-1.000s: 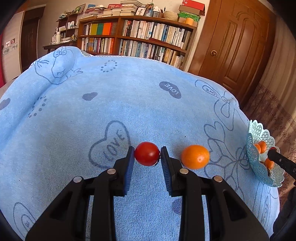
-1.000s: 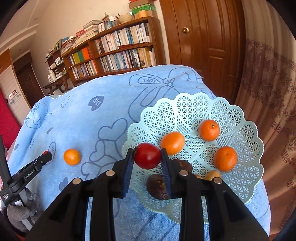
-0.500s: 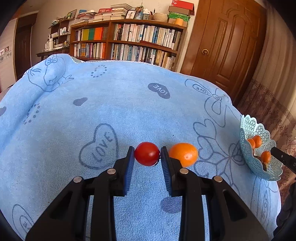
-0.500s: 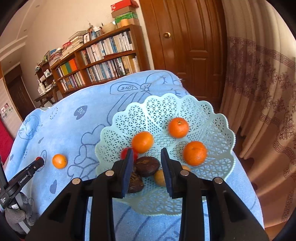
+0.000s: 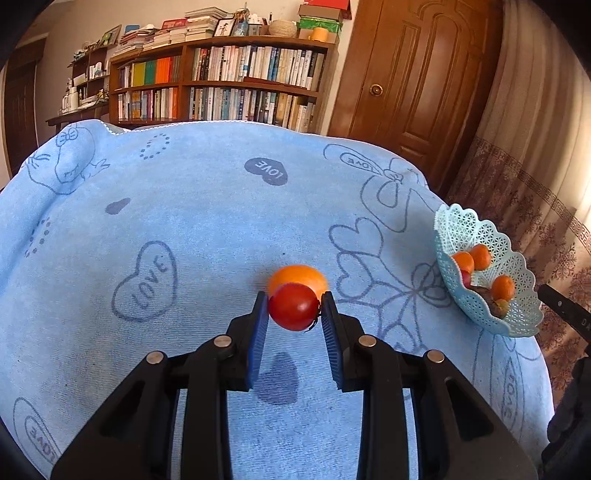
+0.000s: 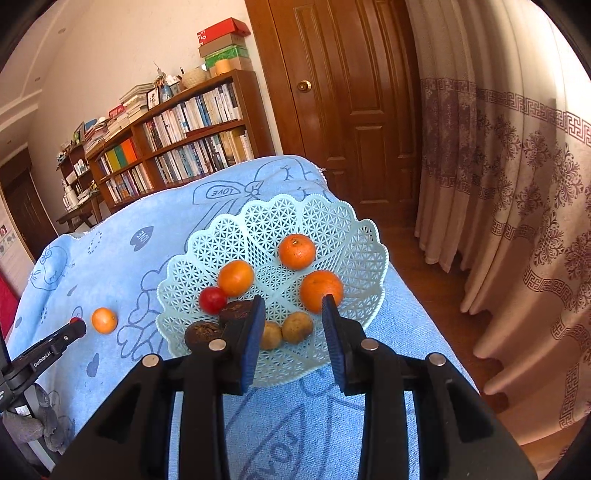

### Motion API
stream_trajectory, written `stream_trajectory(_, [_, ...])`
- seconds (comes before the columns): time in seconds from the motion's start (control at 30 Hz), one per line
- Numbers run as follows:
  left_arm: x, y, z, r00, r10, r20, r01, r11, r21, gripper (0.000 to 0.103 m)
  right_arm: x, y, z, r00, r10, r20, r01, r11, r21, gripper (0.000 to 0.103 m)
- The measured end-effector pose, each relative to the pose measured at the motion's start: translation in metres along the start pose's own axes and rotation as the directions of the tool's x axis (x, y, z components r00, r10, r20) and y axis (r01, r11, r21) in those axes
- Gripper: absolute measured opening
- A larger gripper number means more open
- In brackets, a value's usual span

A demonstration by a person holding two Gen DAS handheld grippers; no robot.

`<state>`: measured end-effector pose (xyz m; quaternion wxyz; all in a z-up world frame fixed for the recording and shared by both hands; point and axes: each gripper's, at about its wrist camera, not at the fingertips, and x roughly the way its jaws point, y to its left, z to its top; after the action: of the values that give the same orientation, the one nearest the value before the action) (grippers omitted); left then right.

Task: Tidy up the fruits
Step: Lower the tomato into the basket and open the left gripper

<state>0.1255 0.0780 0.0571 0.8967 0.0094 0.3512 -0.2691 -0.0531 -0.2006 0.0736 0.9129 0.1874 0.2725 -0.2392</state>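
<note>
The right hand-held gripper, now open and empty, has dropped its small red tomato into the pale-green lattice plastic basket, while the left hand-held gripper clamps another red tomato, next to deliver.

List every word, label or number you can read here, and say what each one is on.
"LOVE": printed in the hearts on the blue blanket, several times.
"GenRobot.AI": on the left gripper body, small.
Book spines on the bookshelf: too small to read.
Red box label: blurred.

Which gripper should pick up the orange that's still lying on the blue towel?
Right gripper: it's open and empty above the basket. The left gripper sits nearer the orange but is full, holding a red tomato.
</note>
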Motion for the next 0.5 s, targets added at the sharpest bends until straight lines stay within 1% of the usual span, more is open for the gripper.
stream_trajectory(0.13, [-0.003,-0.035,0.0,0.998,-0.063,-0.009,0.063,0.997,0.052,0.03,-0.001,-0.003,-0.001,1.0,0.011,0.009,-0.011,1.0,0.013,0.032])
stream_trajectory(0.23, [-0.001,-0.066,0.0,0.993,-0.115,-0.027,0.117,0.988,0.098,0.03,-0.003,-0.004,-0.002,1.0,0.014,0.017,-0.014,1.0,0.001,0.032])
stream_trajectory(0.4, [0.004,-0.111,0.0,0.975,-0.215,-0.062,0.222,0.965,0.138,0.03,-0.008,-0.014,-0.002,1.0,0.011,0.03,-0.011,1.0,0.005,0.032])
stream_trajectory(0.5, [0.007,-0.135,0.0,0.963,-0.257,-0.079,0.267,0.95,0.161,0.03,-0.009,-0.021,-0.002,0.999,0.008,0.032,-0.008,1.0,0.013,0.032])
